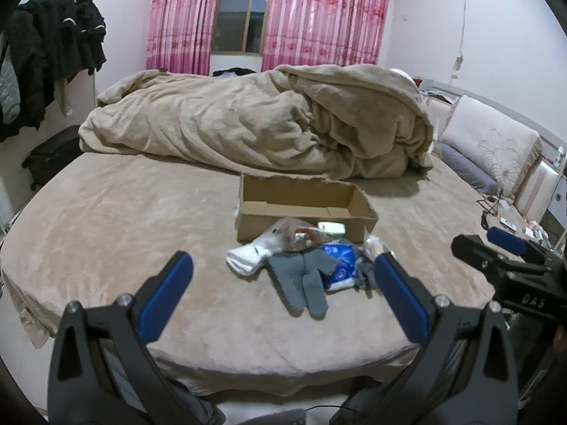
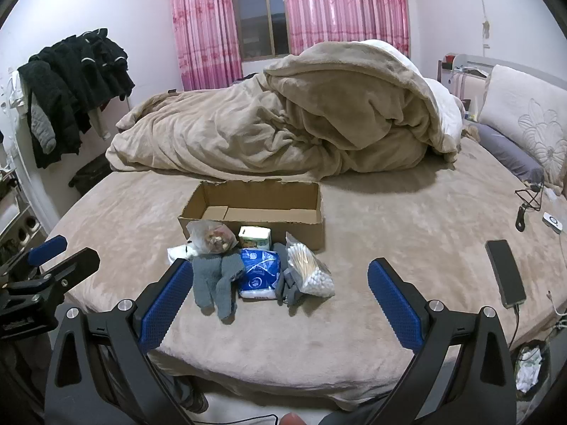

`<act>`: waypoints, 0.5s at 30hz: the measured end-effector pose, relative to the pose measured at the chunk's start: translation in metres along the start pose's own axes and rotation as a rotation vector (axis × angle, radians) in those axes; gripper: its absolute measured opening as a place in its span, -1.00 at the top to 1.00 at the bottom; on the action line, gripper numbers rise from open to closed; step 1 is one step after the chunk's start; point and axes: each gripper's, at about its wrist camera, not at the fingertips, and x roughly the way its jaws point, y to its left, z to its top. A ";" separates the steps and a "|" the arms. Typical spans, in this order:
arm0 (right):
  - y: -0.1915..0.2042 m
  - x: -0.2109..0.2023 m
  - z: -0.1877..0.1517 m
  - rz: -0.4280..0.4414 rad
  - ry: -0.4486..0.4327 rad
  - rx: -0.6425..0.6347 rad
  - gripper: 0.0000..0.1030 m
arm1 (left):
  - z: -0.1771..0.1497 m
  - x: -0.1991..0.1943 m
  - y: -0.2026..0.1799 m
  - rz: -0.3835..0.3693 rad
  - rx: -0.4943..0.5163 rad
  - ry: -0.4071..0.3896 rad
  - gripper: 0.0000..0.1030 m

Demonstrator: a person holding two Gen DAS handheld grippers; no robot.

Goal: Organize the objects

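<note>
cardboard box point(image 2: 255, 209) sits open on the tan bedsheet point(image 2: 389, 233), in front of the heaped blanket point(image 2: 283, 131). inside looks bare from both views; nothing packed yet, as far as i can judge.

items lie in a cluster just in front of the box's near wall:
- grey glove point(image 2: 216, 279), fingers toward camera, nearest the left side of the pile
- white sock point(image 2: 179, 252), mostly tucked behind the glove
- clear snack bag point(image 2: 212, 239), leaning against the box front
- green tissue pack point(image 2: 255, 237), touching the box front
- blue tissue packet point(image 2: 258, 276), flat, centre of the pile
- cotton swab bag point(image 2: 310, 271), right side of the pile
- second grey glove point(image 2: 287, 287), mostly under the swab bag

left gripper point(image 1: 283, 297): jaws spread wide, holding nothing, hovering above the bed edge short of the pile. right gripper point(image 2: 280, 301): also spread wide and empty, same stand-off, pile framed between its fingers.

progress judgement: at the very start. every item is outside the box; all placements remain.

hard to make out:
- snack bag contents, only brownish lumps
- print on both tissue packs unreadable
- left wrist view is blurred around the pile; swab bag half hidden there behind the blue pad
- box floor near its front wall hidden by that wall
- black phone point(image 2: 505, 272) lies well apart on the right; unclear whether it belongs to the task
</note>
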 end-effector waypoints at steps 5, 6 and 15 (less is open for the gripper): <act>0.000 0.000 0.000 0.001 0.000 0.000 -0.96 | 0.000 0.000 0.000 0.007 0.006 -0.003 -0.99; 0.001 0.000 0.000 0.001 0.000 0.000 -0.96 | -0.001 0.001 0.000 0.008 0.009 -0.003 -0.99; 0.000 0.000 0.000 0.001 0.001 0.000 -0.96 | 0.002 0.002 0.000 -0.005 0.004 -0.002 -0.99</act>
